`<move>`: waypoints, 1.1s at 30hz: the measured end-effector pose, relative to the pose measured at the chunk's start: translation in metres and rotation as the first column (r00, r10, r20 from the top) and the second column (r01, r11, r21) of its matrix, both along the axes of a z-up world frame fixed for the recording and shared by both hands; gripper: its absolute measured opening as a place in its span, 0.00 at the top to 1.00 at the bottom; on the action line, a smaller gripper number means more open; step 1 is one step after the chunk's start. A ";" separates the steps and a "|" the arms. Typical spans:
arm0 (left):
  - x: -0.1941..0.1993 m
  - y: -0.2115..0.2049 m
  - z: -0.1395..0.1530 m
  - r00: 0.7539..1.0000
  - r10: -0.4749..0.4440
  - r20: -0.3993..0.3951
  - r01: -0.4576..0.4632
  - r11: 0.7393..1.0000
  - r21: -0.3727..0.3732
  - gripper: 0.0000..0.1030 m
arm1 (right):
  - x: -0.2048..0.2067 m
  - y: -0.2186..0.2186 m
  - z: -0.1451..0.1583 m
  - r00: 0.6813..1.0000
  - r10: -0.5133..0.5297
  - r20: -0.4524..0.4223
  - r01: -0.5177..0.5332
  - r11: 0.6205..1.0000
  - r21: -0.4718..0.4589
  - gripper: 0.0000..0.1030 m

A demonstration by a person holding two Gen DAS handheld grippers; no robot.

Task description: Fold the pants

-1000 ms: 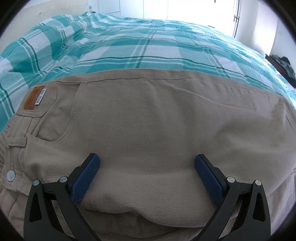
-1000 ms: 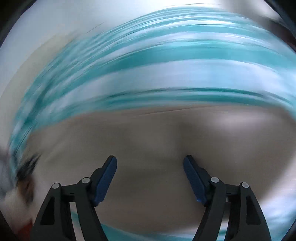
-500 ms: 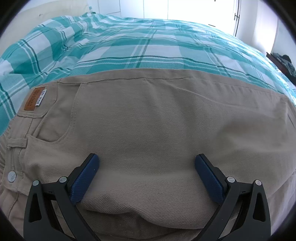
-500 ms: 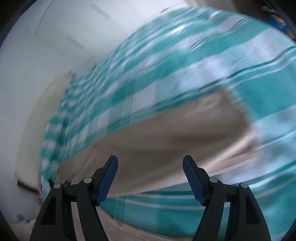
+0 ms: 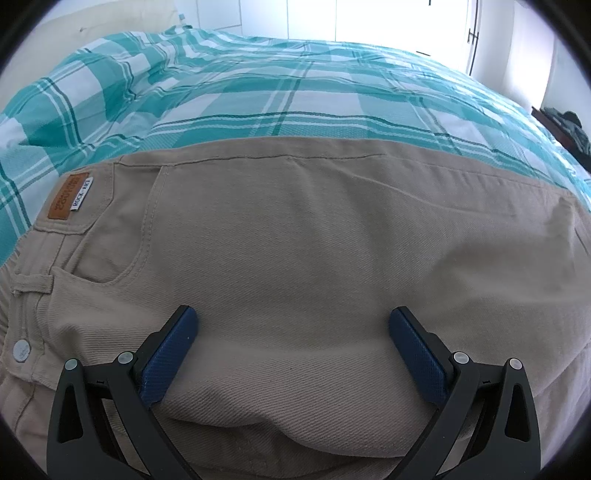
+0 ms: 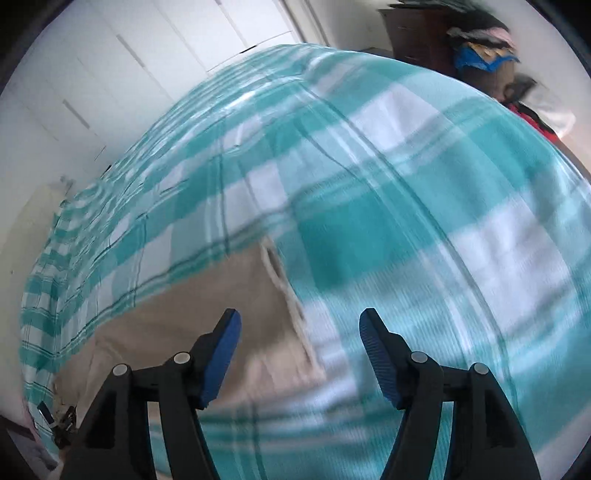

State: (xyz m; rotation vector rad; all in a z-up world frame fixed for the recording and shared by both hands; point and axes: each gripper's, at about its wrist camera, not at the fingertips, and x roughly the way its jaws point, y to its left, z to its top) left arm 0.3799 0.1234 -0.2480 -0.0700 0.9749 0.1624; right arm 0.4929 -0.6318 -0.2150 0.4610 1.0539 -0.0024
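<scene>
Beige pants [image 5: 295,251] lie flat on a teal-and-white plaid bed cover [image 5: 280,92], waistband to the left with a brown leather patch [image 5: 68,195] and a metal button [image 5: 21,349]. My left gripper [image 5: 293,325] is open, its blue pads resting over the near fold of the pants. In the blurred right wrist view, the pants' hem end [image 6: 207,314] lies on the cover [image 6: 424,206]. My right gripper [image 6: 300,325] is open and empty, just above the frayed hem edge [image 6: 286,295].
White wardrobe doors [image 6: 155,62] stand behind the bed. A dark dresser with piled clothes [image 6: 480,40] stands at the bed's far right corner, also seen in the left wrist view [image 5: 569,129]. A cream headboard [image 5: 92,26] is at the far left.
The right gripper has swung fast to the right along the pants, from mid-leg to the hem end, staying open. The left gripper and the pants under it have not moved.
</scene>
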 end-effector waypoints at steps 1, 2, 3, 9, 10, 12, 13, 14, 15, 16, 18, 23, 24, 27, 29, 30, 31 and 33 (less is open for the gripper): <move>0.000 0.000 0.000 1.000 0.000 -0.001 0.000 1.000 0.002 0.01 | 0.010 0.002 -0.002 1.000 0.023 -0.011 -0.023 1.000 -0.012 0.35; 0.000 0.000 0.000 1.000 0.000 -0.001 0.000 1.000 0.002 0.01 | 0.027 0.006 -0.007 0.999 0.038 -0.028 -0.039 0.999 -0.028 0.35; 0.000 0.000 0.000 1.000 0.000 -0.001 0.000 1.000 0.002 0.01 | 0.044 0.013 -0.013 0.998 0.043 -0.051 -0.046 0.997 -0.057 0.35; 0.000 0.000 0.000 1.000 0.000 0.000 0.000 1.000 -0.001 0.01 | 0.047 0.054 -0.013 0.982 0.167 -0.091 -0.181 0.968 -0.172 0.97; 0.000 0.000 0.000 1.000 0.000 0.001 0.000 1.000 -0.002 0.01 | 0.039 0.061 -0.004 0.978 0.199 -0.061 -0.207 0.961 -0.185 0.97; 0.000 0.000 0.000 1.000 0.000 0.002 0.000 1.000 -0.003 0.01 | 0.010 0.076 0.026 0.957 0.290 0.029 -0.278 0.939 -0.200 0.97; 0.000 0.000 0.000 1.000 0.000 0.002 0.000 1.000 -0.003 0.01 | -0.007 0.081 0.042 0.940 0.333 0.076 -0.313 0.928 -0.201 0.97; 0.000 0.000 0.000 1.000 0.000 0.001 0.000 1.000 -0.002 0.01 | -0.032 0.087 0.061 0.912 0.387 0.137 -0.356 0.912 -0.205 0.97; 0.000 0.000 0.000 1.000 0.000 0.001 0.000 1.000 -0.002 0.01 | -0.052 0.091 0.075 0.887 0.427 0.178 -0.390 0.897 -0.210 0.97; 0.000 0.000 0.000 1.000 0.000 0.001 0.000 1.000 -0.001 0.01 | -0.076 0.094 0.085 0.860 0.467 0.206 -0.425 0.879 -0.218 0.97; 0.001 0.000 0.000 1.000 0.000 -0.002 0.000 1.000 0.001 0.01 | -0.124 0.095 0.095 0.824 0.527 0.208 -0.475 0.843 -0.254 0.97; 0.002 0.000 0.000 1.000 0.001 -0.014 -0.001 1.000 0.015 0.01 | -0.203 0.046 0.057 0.874 0.483 0.051 -0.456 0.851 -0.261 0.97; 0.003 -0.001 0.001 1.000 0.002 -0.017 -0.002 1.000 0.024 0.01 | -0.208 0.035 0.042 0.892 0.451 0.008 -0.434 0.863 -0.259 0.98; 0.002 -0.002 0.002 1.000 0.002 -0.018 -0.002 1.000 0.031 0.01 | -0.223 0.003 0.014 0.946 0.315 -0.076 -0.324 0.906 -0.272 0.97; 0.001 -0.001 0.003 1.000 0.002 -0.017 -0.002 1.000 0.021 0.01 | -0.230 -0.016 0.015 0.979 0.196 -0.063 -0.206 0.936 -0.286 0.88; 0.001 0.000 0.004 1.000 0.002 -0.021 -0.001 1.000 0.017 0.01 | -0.234 -0.023 0.021 0.991 0.130 -0.044 -0.137 0.949 -0.283 0.86; 0.001 0.000 0.004 1.000 0.001 -0.027 0.000 1.000 0.013 0.01 | -0.236 -0.026 0.025 0.995 0.100 -0.025 -0.103 0.956 -0.275 0.79; -0.001 0.002 0.012 0.999 -0.003 -0.052 0.002 1.000 -0.005 0.01 | -0.242 -0.017 0.042 0.998 0.064 0.027 -0.054 0.960 -0.276 0.62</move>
